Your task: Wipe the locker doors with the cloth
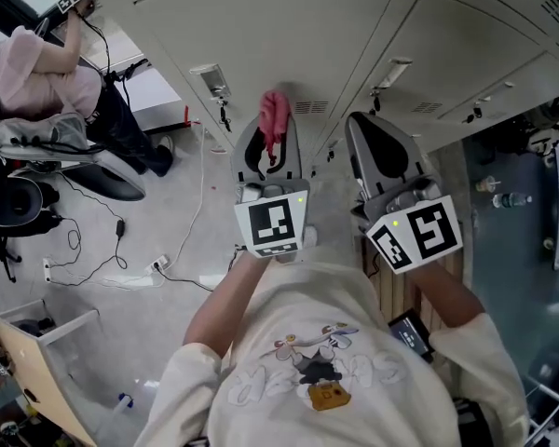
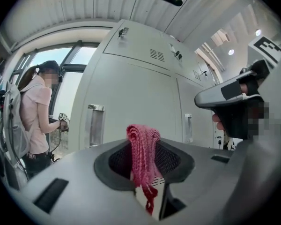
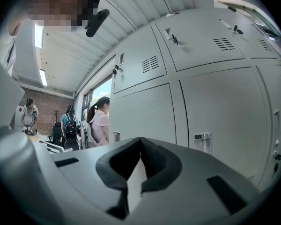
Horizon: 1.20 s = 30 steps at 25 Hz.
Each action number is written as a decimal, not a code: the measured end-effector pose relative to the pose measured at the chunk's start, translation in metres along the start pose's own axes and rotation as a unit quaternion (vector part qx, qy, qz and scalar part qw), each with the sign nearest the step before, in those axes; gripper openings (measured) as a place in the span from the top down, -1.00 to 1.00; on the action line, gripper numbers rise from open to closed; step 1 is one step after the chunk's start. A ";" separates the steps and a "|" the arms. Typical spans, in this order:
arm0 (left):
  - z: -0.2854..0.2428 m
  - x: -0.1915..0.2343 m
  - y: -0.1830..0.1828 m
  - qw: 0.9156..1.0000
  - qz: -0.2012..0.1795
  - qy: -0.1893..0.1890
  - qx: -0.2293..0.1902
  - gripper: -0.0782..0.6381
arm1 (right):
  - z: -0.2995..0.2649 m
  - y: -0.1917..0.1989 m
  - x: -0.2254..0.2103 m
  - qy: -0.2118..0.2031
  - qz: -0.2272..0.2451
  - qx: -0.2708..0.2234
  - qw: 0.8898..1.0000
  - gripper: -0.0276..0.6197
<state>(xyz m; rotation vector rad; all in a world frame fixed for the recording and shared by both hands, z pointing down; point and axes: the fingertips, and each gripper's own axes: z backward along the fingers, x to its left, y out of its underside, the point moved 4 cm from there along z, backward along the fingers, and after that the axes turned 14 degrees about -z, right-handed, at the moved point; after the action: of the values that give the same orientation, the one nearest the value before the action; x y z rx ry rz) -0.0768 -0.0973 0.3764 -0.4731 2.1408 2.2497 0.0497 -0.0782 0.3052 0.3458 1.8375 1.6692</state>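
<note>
A pink knitted cloth (image 1: 275, 119) (image 2: 143, 156) is pinched in my left gripper (image 1: 268, 147) (image 2: 145, 168), which is shut on it and held a short way off the grey locker doors (image 1: 261, 35) (image 2: 131, 88). The cloth stands up out of the jaws and hangs down between them. My right gripper (image 1: 377, 152) (image 3: 139, 165) is beside the left one, shut with nothing in it, facing locker doors (image 3: 215, 111) with handles and vent slots. Neither gripper touches a door.
A door handle (image 1: 210, 77) (image 2: 94, 124) lies left of the cloth. Another handle (image 3: 203, 139) faces the right gripper. A person in a pink top (image 1: 33, 73) (image 2: 35, 121) stands at the left. Cables (image 1: 121, 250) and a box (image 1: 37, 343) lie on the floor.
</note>
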 end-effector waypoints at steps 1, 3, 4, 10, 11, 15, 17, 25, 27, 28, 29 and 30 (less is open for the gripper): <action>0.004 0.005 0.006 1.000 0.002 -0.006 0.005 0.47 | -0.002 0.001 0.004 -0.004 0.000 0.001 1.000 0.91; 0.011 0.014 0.017 1.000 0.003 -0.019 0.014 0.47 | -0.005 0.004 0.010 -0.011 0.000 0.004 1.000 0.91; 0.015 0.019 0.022 0.999 0.004 -0.027 0.017 0.47 | -0.007 0.005 0.013 -0.014 0.001 0.005 1.000 0.91; 0.037 0.054 0.055 0.997 -0.003 -0.070 0.041 0.47 | -0.010 0.009 0.018 -0.017 0.001 0.010 1.000 0.91; 0.040 0.061 0.061 0.996 -0.006 -0.075 0.045 0.47 | -0.010 0.009 0.018 -0.017 0.001 0.010 1.000 0.91; 0.045 0.089 0.084 0.994 -0.017 -0.090 0.064 0.47 | -0.012 0.010 0.017 -0.014 0.001 0.012 1.000 0.91; 0.043 0.099 0.094 0.993 -0.025 -0.092 0.072 0.47 | -0.012 0.010 0.016 -0.010 0.000 0.014 1.000 0.91; 0.023 0.114 0.115 0.991 -0.049 -0.097 0.082 0.47 | -0.015 0.008 0.018 -0.010 0.004 0.011 1.000 0.91; 0.018 0.112 0.116 0.991 -0.049 -0.093 0.080 0.47 | -0.013 0.004 0.017 -0.006 0.006 0.008 1.000 0.91; 0.016 0.110 0.117 0.991 -0.049 -0.091 0.079 0.47 | -0.012 0.003 0.016 -0.004 0.007 0.007 1.000 0.91; 0.013 0.108 0.117 0.992 -0.049 -0.088 0.078 0.47 | -0.011 0.001 0.015 -0.001 0.007 0.005 1.000 0.91; 0.011 0.107 0.118 0.992 -0.049 -0.086 0.077 0.47 | -0.010 0.000 0.014 0.002 0.008 0.004 1.000 0.91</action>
<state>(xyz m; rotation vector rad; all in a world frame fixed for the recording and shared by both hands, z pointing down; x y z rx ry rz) -0.2050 -0.1170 0.4685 -0.3580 2.1336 1.9758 0.0333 -0.0783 0.3017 0.3617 1.8493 1.6737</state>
